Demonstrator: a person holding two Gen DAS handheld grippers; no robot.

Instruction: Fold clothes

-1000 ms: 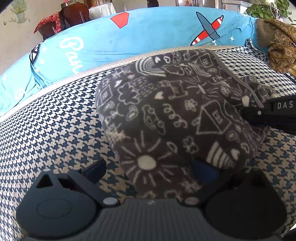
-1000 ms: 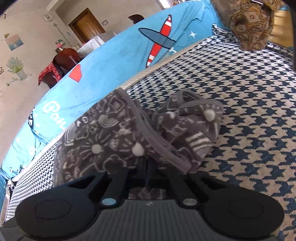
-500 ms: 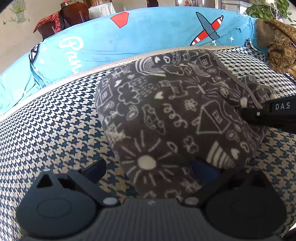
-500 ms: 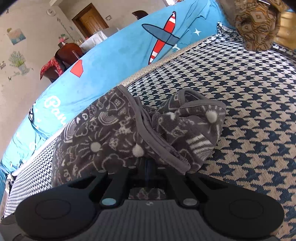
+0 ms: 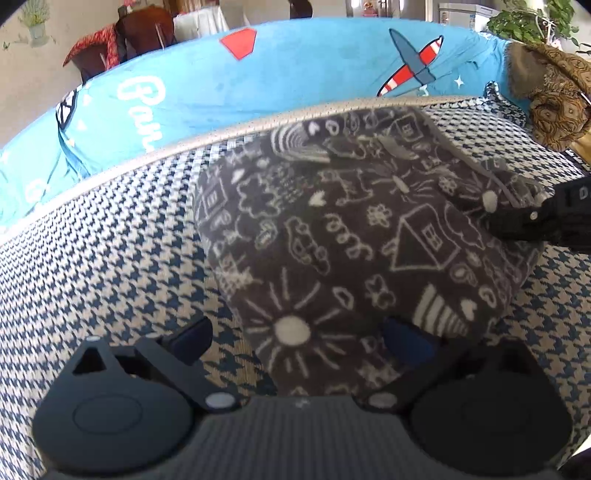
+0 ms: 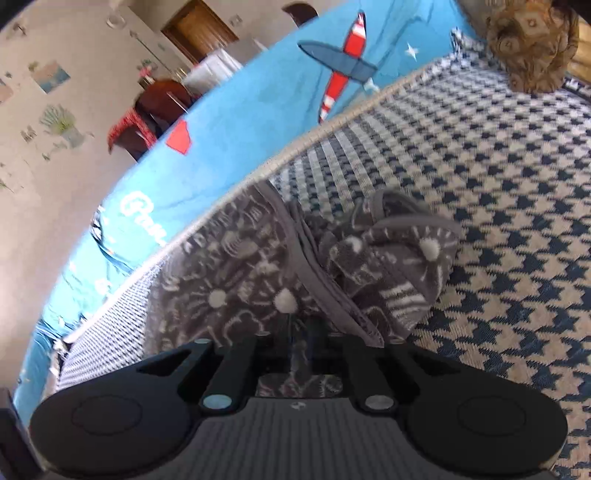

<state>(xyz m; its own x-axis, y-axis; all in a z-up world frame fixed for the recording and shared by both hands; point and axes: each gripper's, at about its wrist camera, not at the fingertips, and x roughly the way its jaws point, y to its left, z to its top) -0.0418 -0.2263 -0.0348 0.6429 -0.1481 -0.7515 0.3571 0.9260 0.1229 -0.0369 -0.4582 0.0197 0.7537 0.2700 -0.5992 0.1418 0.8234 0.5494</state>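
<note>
garment (image 5: 354, 236) lying in a folded bundle on the houndstooth cover (image 5: 110, 258), near its far edge | left gripper (image 5: 295, 343) spreading wide around the near hem | right gripper (image 6: 295, 332) pinching the bunched right edge | progress: mostly folded, right end needing tidying

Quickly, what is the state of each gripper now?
Left gripper: open, one finger on each side of the grey garment.
Right gripper: closed on the garment's edge.

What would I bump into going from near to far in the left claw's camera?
Left claw → grey doodle garment → houndstooth cover's pale edge → blue aeroplane blanket → dark wooden chair.
</note>
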